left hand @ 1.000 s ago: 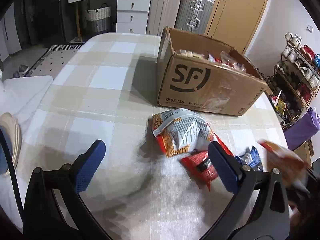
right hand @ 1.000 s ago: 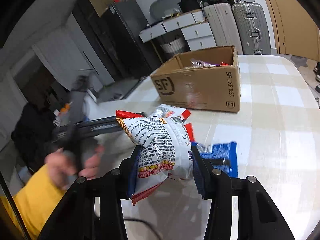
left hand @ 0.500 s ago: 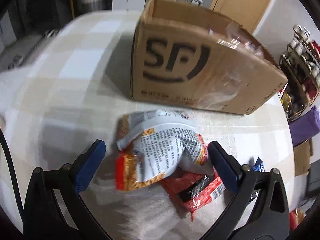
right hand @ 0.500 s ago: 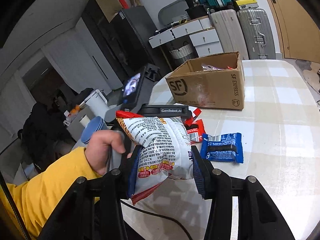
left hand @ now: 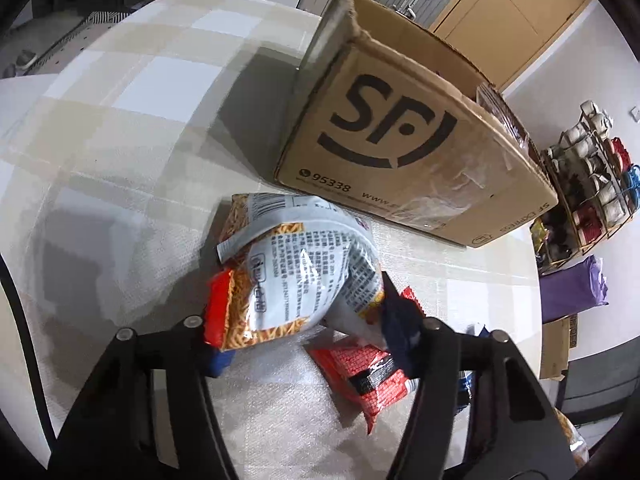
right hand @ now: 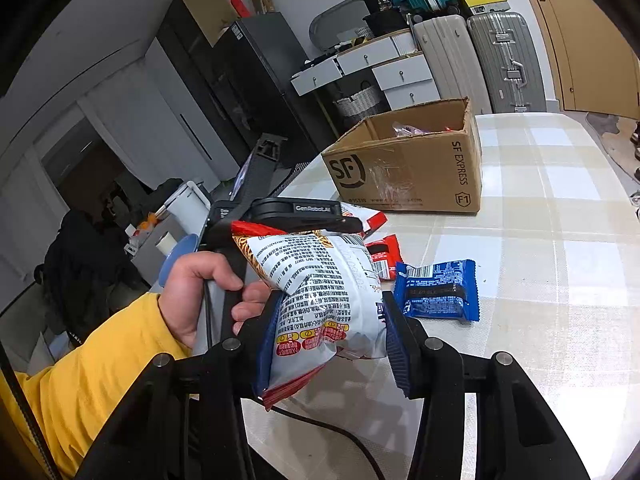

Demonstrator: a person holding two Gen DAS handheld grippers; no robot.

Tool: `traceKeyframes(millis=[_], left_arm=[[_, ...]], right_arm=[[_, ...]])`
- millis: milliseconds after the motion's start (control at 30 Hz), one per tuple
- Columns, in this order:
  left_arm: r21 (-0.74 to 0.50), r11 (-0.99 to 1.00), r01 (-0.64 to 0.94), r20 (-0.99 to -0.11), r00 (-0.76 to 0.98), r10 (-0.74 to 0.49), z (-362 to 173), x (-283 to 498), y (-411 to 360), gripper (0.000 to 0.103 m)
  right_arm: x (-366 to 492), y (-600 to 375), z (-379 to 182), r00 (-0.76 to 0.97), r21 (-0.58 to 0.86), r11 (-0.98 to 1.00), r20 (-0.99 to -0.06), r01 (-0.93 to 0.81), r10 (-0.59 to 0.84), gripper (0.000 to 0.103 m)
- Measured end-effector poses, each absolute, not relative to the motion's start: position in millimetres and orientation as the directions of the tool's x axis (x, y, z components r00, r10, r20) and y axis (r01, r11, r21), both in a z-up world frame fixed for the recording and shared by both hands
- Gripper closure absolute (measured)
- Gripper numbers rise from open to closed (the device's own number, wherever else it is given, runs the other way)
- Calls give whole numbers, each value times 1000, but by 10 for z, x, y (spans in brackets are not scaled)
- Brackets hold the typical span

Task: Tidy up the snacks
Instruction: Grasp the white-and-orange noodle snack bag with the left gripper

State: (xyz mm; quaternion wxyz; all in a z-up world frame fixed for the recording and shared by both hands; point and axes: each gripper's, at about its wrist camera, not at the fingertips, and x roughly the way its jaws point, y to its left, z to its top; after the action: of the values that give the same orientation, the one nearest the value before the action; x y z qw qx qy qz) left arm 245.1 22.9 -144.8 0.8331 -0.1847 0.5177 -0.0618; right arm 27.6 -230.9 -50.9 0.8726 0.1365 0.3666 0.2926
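A white and orange noodle-snack bag (left hand: 304, 264) lies on the checked tablecloth (left hand: 132, 128) in front of the open SF cardboard box (left hand: 400, 140). My left gripper (left hand: 304, 336) straddles it with its jaws closing, and both blue pads touch the bag's sides. Under it lies a red packet (left hand: 360, 372). In the right wrist view my right gripper (right hand: 328, 332) is shut on a second white snack bag (right hand: 316, 280), held above the table. The box (right hand: 408, 172) has snacks inside.
A blue packet (right hand: 436, 292) and the red packet (right hand: 384, 256) lie on the table beside the box. A hand (right hand: 200, 288) in a yellow sleeve holds the left gripper's handle. Suitcases (right hand: 500, 60) and drawers stand behind. A shoe rack (left hand: 592, 176) is off the table's right edge.
My left gripper moved forward and down over the noodle-snack bag, and its wide-open jaws came in onto the bag's sides. The right gripper kept its bag and hardly moved.
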Motion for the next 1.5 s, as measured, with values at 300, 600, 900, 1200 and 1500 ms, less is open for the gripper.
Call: traceKeyframes(millis=[300,600,900,1200,1500], left_arm=[[-360,930,-71,-840,459,-289,-1393,2275,341,58],[-355,933,-62,-828,485,-283,-1298,2125,458,58],[-292,955,-43,-813,537,-224,-1055,1748,399,58],[-223,974,27,-758,624,-191,-703,1178,187,58],[-214,974,74,-738,641,-211,-664,576,10,58]], right_arm=[[323,-2300,-557,570,442,809,-574,-388,588,56],[341,-2258,-579,579,429,821,-582,-378,571,56],[397,-2245,-610,606,410,847,-593,-338,529,56],[365,-2264,-591,628,446,844,-574,-299,526,56],[237,-2238,-605,641,464,840,-561,-280,523,56]])
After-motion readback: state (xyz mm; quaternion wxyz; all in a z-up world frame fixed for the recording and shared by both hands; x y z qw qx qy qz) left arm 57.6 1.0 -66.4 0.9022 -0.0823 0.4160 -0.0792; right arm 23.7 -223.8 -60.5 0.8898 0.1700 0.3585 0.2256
